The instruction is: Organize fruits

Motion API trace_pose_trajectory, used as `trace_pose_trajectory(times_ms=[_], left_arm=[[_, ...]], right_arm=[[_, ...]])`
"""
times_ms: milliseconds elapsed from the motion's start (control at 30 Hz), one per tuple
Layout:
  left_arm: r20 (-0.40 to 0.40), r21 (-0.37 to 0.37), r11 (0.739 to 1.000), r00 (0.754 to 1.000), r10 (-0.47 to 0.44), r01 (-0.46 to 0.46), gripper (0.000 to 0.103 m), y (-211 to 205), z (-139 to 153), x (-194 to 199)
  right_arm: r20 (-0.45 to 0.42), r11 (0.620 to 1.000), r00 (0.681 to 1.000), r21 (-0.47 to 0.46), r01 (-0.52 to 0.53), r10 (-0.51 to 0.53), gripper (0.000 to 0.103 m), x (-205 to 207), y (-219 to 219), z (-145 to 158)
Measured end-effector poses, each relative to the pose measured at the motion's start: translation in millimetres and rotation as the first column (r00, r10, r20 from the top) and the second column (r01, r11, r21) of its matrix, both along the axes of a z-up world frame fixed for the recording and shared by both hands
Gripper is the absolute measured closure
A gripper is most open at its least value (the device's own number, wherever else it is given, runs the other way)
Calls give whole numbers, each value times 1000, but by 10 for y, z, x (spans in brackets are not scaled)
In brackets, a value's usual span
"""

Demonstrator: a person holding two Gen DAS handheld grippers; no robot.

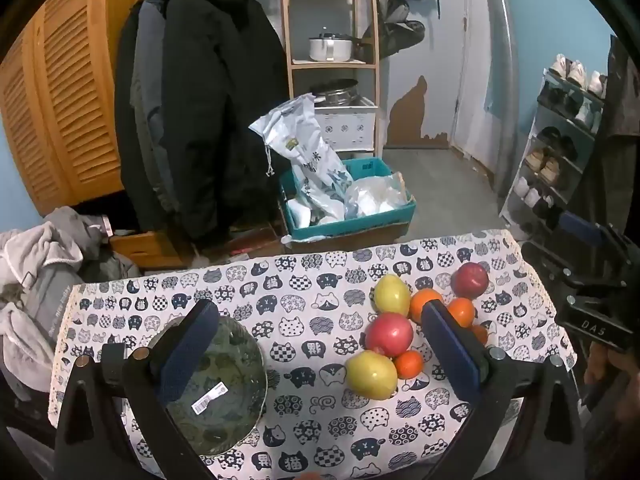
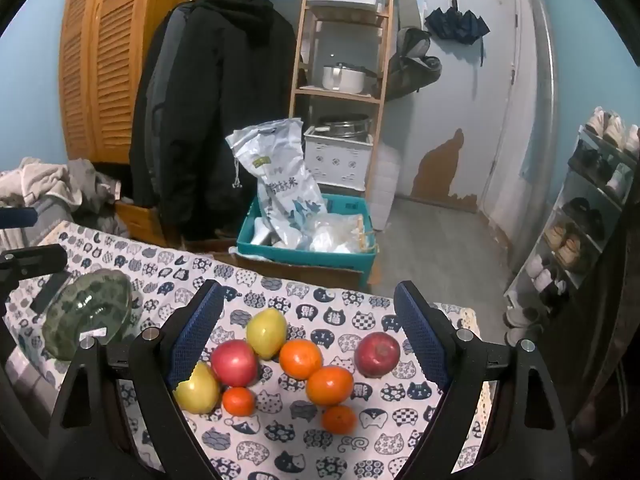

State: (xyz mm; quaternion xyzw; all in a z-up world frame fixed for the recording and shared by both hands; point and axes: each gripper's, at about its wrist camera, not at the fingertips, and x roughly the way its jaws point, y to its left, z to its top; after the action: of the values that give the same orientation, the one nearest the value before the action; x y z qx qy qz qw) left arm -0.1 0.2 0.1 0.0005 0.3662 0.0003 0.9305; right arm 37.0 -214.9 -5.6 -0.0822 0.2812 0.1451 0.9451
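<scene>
1. Hovering above the bench (image 2: 280, 436), the right claw (image 2: 308, 320) is seen with its jaws spread wide and nothing held; the fruit pile lies below and between its fingers.
2. The left claw (image 1: 320, 336) is likewise wide open and empty, with the glass bowl (image 1: 224, 392) partly hidden behind its left finger.
3. The fruits are gathered on the right part of the cat-print cloth (image 1: 312, 312): two yellow apples (image 2: 266, 332), a pinkish apple (image 2: 234, 362), a darker red apple (image 2: 377, 354) set slightly apart, and four oranges (image 2: 300, 358) of mixed size.
4. The apples are judged firm, smooth and somewhat slippery; a hold across the widest middle is advised.
5. The small oranges are judged lighter and softer, so gentle pressure across their sides is suggested.
6. All are round and may be expected to roll if nudged.
7. The bowl, judged fragile, stands well apart from the pile.
</scene>
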Motion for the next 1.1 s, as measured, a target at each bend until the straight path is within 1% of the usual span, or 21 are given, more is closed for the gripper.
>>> trace_pose_trajectory(times_ms=[33, 100, 167, 267, 367, 600, 800, 1100], left_arm=[[-7, 12, 1000, 1000, 4, -4, 1, 1, 1, 2], [0, 9, 1000, 1000, 7, -7, 1, 21, 8, -1], [-9, 46, 999, 1000, 6, -6, 1, -21, 8, 0], [-16, 40, 999, 1000, 1, -1, 1, -66, -16, 56], [-10, 5, 1000, 1000, -7, 7, 1, 4, -19, 19], [1, -19, 1000, 1000, -11, 11, 1, 14, -19, -19], [-2, -14, 1000, 1000, -17, 17, 1, -5, -41, -28], [-4, -27, 999, 1000, -24, 24, 1, -2, -19, -20]], right_arm=[[1, 1000, 1000, 0, 0, 0, 17, -1, 2, 1], [-1, 1000, 1000, -1, -1, 1, 17, -1, 6, 0], [1, 1000, 1000, -1, 0, 0, 17, -2, 9, 1], [3, 1000, 1000, -3, 0, 0, 17, -6, 14, 2], [3, 1000, 1000, -4, -1, 1, 17, -10, 20, 1], [4, 1000, 1000, -6, -1, 1, 17, -19, 31, 1], [6, 1000, 1000, -9, -1, 1, 17, -20, 41, 1], [6, 1000, 1000, -12, -1, 1, 17, -17, 49, 0]])
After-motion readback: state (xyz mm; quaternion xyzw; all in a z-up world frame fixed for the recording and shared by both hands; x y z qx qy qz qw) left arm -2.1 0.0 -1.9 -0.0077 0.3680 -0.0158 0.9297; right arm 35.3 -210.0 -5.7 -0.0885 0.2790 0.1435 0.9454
